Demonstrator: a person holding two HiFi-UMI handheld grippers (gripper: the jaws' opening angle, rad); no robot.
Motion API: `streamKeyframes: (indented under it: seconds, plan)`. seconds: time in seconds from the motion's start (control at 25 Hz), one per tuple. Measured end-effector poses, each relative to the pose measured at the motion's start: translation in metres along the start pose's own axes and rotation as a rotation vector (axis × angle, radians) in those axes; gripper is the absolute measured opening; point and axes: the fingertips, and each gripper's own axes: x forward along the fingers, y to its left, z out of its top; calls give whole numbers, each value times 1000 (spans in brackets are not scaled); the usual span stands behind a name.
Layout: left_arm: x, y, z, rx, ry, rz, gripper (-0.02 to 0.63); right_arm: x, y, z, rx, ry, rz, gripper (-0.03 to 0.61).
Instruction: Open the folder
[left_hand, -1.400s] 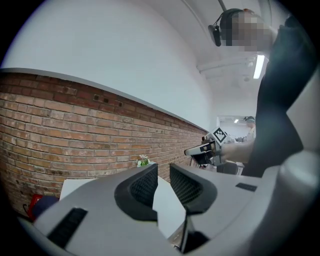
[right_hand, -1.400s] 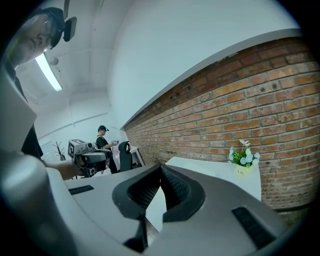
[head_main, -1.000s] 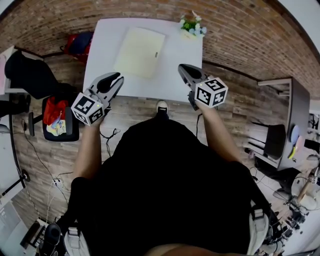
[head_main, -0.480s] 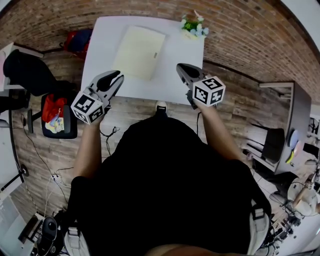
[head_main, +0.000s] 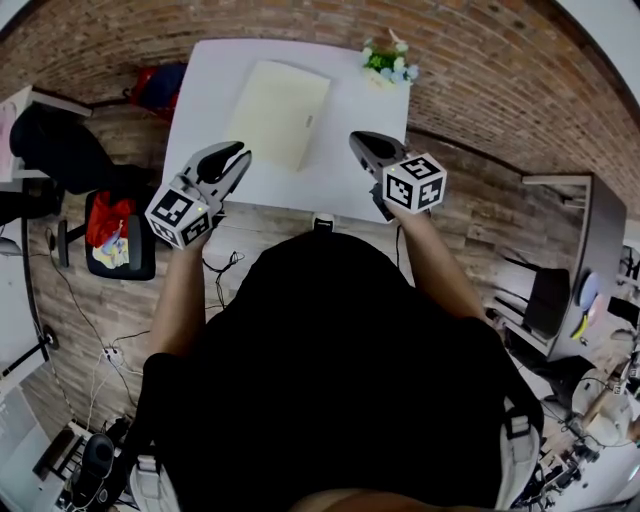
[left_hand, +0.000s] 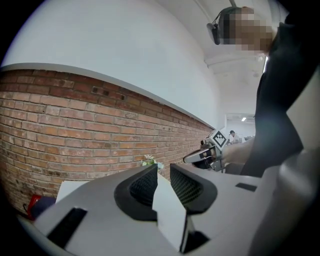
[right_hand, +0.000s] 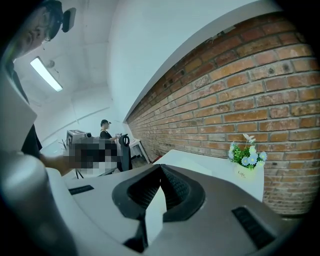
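The left gripper (head_main: 236, 158) hovers at the near left edge of the white surface (head_main: 345, 175). Its jaws stand a narrow gap apart with nothing between them. The right gripper (head_main: 360, 142) hangs at the near right edge, its jaws closed tip to tip and empty. The pale yellow folder (head_main: 280, 112) lies shut and flat on the surface beyond them, untouched. A small pot of flowers (head_main: 388, 62) stands at the far right corner, apart from the folder.
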Motion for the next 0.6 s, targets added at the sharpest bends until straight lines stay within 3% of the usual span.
streamKeyframes:
  seconds: [0.6]
  plan:
    - [27,10,19,10,-5,117,87,18,-33,9,-18,47,129,25]
